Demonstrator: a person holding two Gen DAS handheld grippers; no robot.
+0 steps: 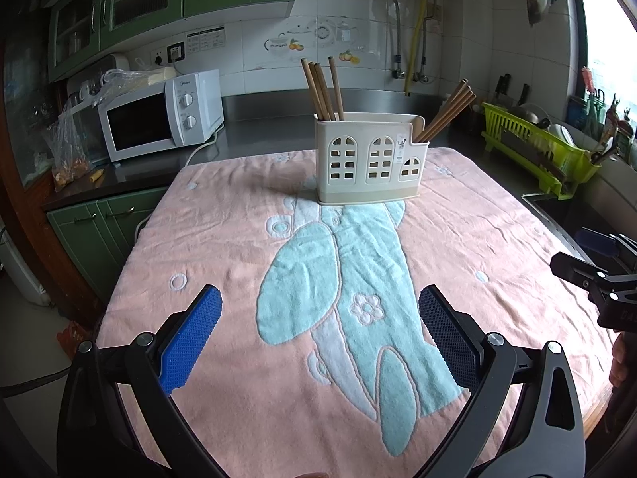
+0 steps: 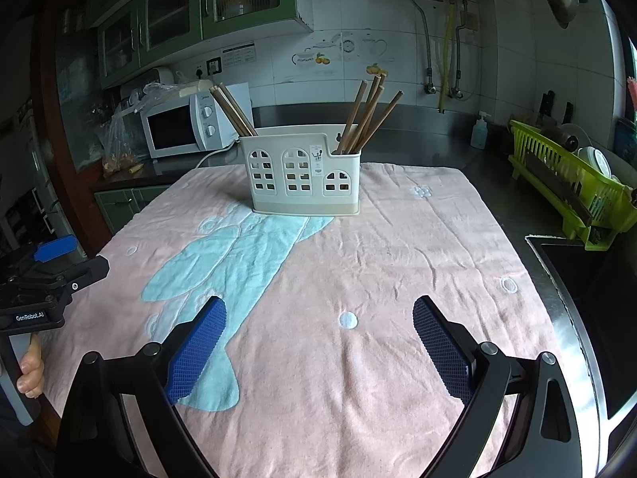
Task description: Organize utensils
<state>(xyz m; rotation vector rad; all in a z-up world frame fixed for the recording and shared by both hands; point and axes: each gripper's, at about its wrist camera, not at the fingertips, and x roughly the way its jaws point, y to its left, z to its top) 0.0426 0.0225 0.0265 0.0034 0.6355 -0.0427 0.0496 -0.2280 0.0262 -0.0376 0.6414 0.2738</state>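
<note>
Pink towel [image 1: 223, 239] covers the counter; our left gripper [image 1: 320, 310] and right gripper [image 2: 318, 318] hover over it, jaws spread, holding nothing. Farther back, the cream holder [image 1: 370, 159] stands upright with chopsticks [image 1: 322, 87] splayed in both end compartments. We judge a sideways brush against those leaning sticks could tip the light holder or slide it on the towel.

A white microwave [image 1: 159, 115] sits left on the counter, a green dish rack [image 1: 541, 151] right, beside a pink towel [image 1: 239, 239].
</note>
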